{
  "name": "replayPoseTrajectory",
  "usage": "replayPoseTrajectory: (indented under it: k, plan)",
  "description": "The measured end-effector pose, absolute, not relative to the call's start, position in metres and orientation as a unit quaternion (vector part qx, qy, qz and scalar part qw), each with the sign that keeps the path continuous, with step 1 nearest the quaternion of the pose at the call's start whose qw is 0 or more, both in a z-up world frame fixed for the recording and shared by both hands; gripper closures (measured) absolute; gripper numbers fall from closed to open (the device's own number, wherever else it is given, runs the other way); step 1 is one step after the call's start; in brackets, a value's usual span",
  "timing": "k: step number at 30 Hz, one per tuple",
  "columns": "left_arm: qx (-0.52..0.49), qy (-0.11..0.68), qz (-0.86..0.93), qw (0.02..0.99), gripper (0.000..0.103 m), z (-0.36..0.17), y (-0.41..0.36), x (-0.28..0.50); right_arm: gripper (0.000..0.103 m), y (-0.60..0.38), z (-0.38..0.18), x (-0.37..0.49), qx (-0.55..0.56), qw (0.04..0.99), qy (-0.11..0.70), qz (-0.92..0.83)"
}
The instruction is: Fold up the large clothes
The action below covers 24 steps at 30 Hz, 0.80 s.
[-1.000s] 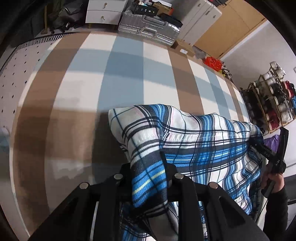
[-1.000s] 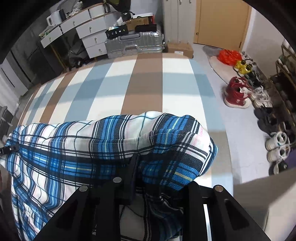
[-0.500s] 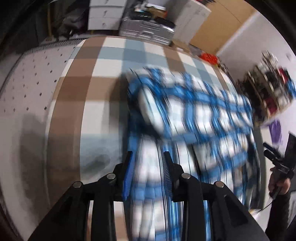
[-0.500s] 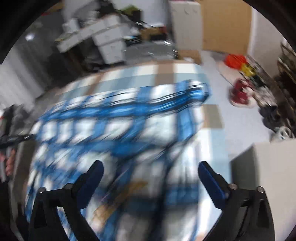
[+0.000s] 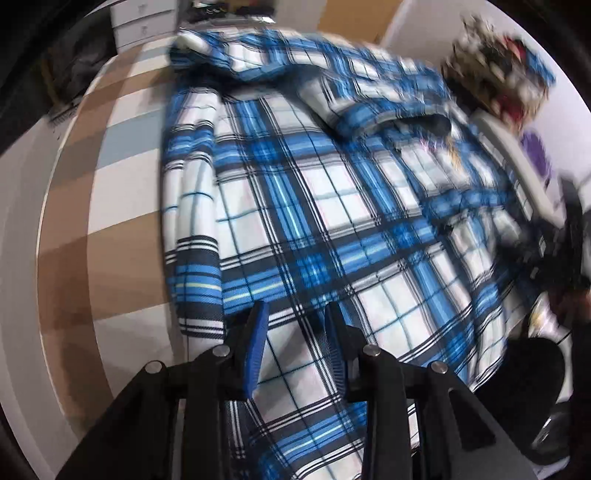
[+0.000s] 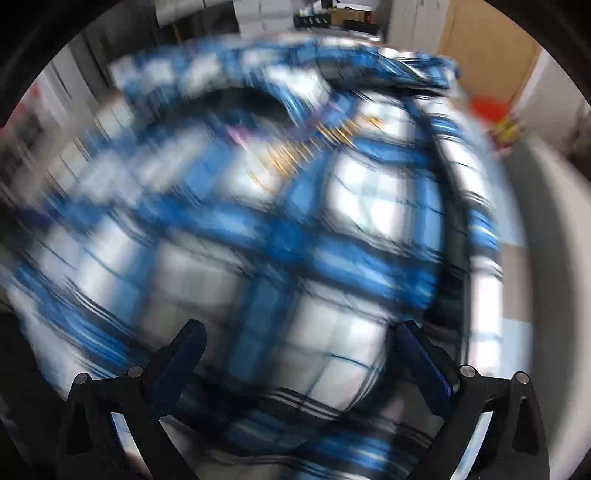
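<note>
A large blue, white and black plaid shirt (image 5: 332, 206) lies spread over the bed, with its collar end at the far side. My left gripper (image 5: 295, 332) hovers over the shirt's near part. Its blue pads stand a little apart, and the cloth lies flat beneath the gap, not pinched. In the right wrist view the shirt (image 6: 280, 229) is heavily blurred. My right gripper (image 6: 303, 350) is wide open above the shirt with nothing between its fingers. The right gripper (image 5: 569, 251) also shows as a dark blur at the right edge of the left wrist view, with a hand under it.
The bed has a brown, blue and white checked cover (image 5: 110, 206), bare to the left of the shirt. White drawers (image 5: 140, 22) stand beyond the bed. A shoe rack (image 5: 495, 70) is at the far right, a wooden door (image 6: 487, 48) behind.
Both grippers were shut on a raised fold of the shirt. They have let go, the right one opening wide, and drawn back. The shirt now lies spread flat.
</note>
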State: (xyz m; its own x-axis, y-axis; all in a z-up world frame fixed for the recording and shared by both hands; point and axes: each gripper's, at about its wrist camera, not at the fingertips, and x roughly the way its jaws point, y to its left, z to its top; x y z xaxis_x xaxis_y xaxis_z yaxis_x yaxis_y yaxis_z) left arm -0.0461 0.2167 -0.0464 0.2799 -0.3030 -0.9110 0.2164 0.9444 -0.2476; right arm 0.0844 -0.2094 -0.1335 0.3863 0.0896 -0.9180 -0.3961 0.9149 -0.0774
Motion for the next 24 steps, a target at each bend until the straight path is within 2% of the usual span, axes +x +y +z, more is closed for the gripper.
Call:
replayPoseTrajectory:
  k: [5, 10, 13, 17, 20, 24]
  plan:
    - [-0.083, 0.587, -0.154, 0.791, 0.077, -0.038, 0.228, -0.050, 0.000, -0.196, -0.118, 0.076, -0.152, 0.823, 0.536, 0.111]
    - [-0.042, 0.576, -0.146, 0.803, 0.077, -0.037, 0.219, -0.063, 0.000, -0.151, -0.093, 0.053, -0.128, 0.838, 0.496, 0.188]
    - [-0.018, 0.558, -0.147, 0.817, 0.076, -0.047, 0.220, -0.072, 0.000, -0.129, -0.103, 0.052, -0.112, 0.829, 0.511, 0.197]
    - [-0.005, 0.548, -0.123, 0.827, 0.076, -0.052, 0.219, -0.074, 0.000, -0.097, -0.126, 0.046, -0.166, 0.800, 0.543, 0.192]
    - [0.006, 0.538, -0.104, 0.837, 0.076, -0.053, 0.214, -0.073, 0.000, -0.085, -0.110, 0.041, -0.165, 0.820, 0.505, 0.212]
    - [0.012, 0.505, -0.094, 0.858, 0.076, -0.043, 0.195, -0.076, 0.000, -0.081, -0.098, 0.046, -0.110, 0.842, 0.463, 0.254]
